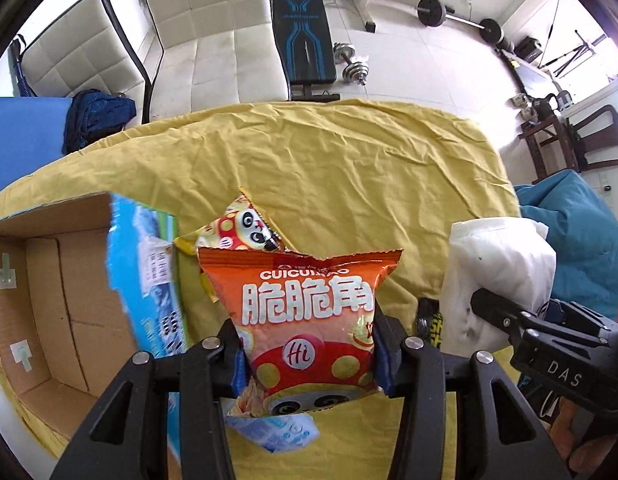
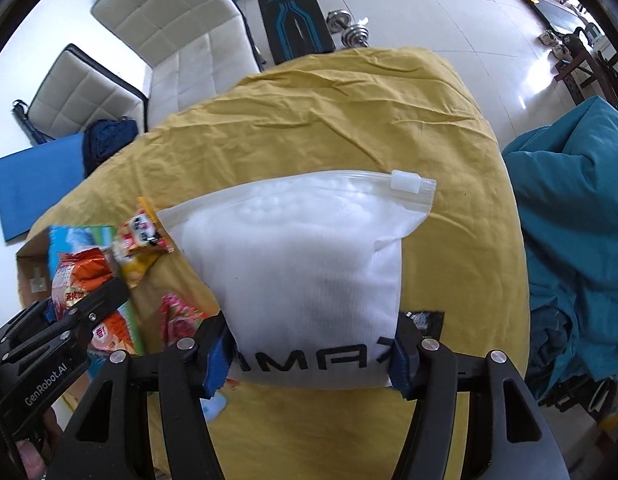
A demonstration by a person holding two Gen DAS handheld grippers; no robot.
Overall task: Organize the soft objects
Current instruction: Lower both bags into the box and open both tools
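My left gripper (image 1: 309, 354) is shut on an orange snack bag (image 1: 305, 300) with white Chinese letters and holds it above the yellow cloth (image 1: 349, 168). A yellow panda snack bag (image 1: 245, 228) lies just behind it. My right gripper (image 2: 309, 356) is shut on a white zip bag of soft cloth (image 2: 305, 256) with a slider at its top. That zip bag (image 1: 497, 272) also shows at the right of the left wrist view. The orange bag (image 2: 81, 276) and the panda bag (image 2: 141, 240) show at the left of the right wrist view.
An open cardboard box (image 1: 49, 300) with a blue printed side stands at the left on the yellow cloth. A pink snack pack (image 2: 181, 316) lies by the box. A teal cushion (image 2: 577, 208) sits at the right. White chairs (image 1: 213, 32) and gym gear (image 1: 305, 28) stand beyond.
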